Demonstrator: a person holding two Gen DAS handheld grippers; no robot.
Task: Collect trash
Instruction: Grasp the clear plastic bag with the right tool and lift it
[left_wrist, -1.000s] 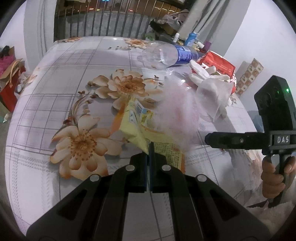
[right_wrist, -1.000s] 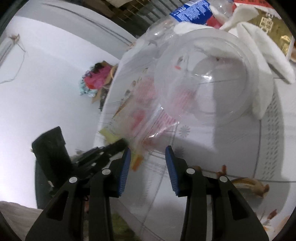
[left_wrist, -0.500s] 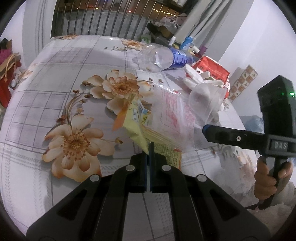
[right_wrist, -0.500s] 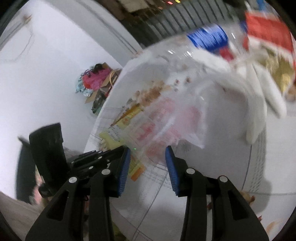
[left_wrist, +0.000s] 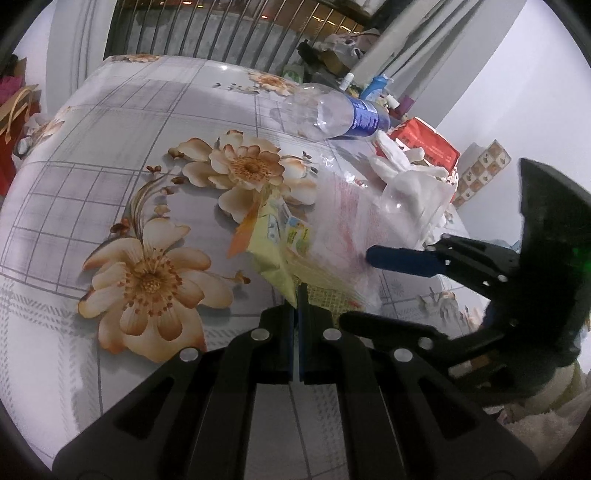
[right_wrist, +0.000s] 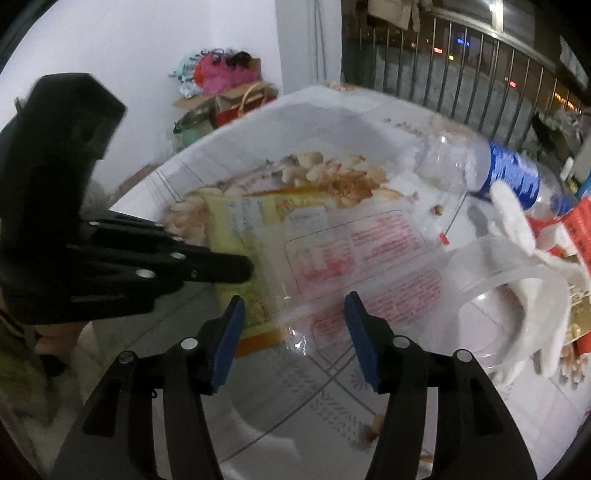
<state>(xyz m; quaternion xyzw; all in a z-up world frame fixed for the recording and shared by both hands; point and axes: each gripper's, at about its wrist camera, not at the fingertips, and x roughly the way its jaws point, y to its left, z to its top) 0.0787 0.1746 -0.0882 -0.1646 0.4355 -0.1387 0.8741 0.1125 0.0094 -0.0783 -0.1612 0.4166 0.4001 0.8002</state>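
Observation:
A yellow snack wrapper (left_wrist: 273, 254) lies on the flowered tablecloth (left_wrist: 110, 155), partly under a clear plastic bag (left_wrist: 351, 218) with red print. My left gripper (left_wrist: 297, 295) is shut on the wrapper's near corner; it also shows at the left (right_wrist: 240, 269) in the right wrist view. My right gripper (right_wrist: 293, 321) hovers over the near edge of the clear bag (right_wrist: 354, 258), its jaws opening with the film between them and the pads not pressing. It enters from the right (left_wrist: 369, 286) in the left wrist view. A clear cup (right_wrist: 498, 295) lies beside the bag.
An empty bottle (left_wrist: 332, 114) with a blue label lies further back. White gloves (left_wrist: 399, 166) and a red packet (left_wrist: 424, 144) sit at the right. The table edge (right_wrist: 155, 177) drops to a floor with bags against the wall (right_wrist: 221, 81).
My right gripper has rolled upright, spread its jaws wider and come closer to the left gripper at the bag's edge. The left gripper has kept its grip and barely moved.

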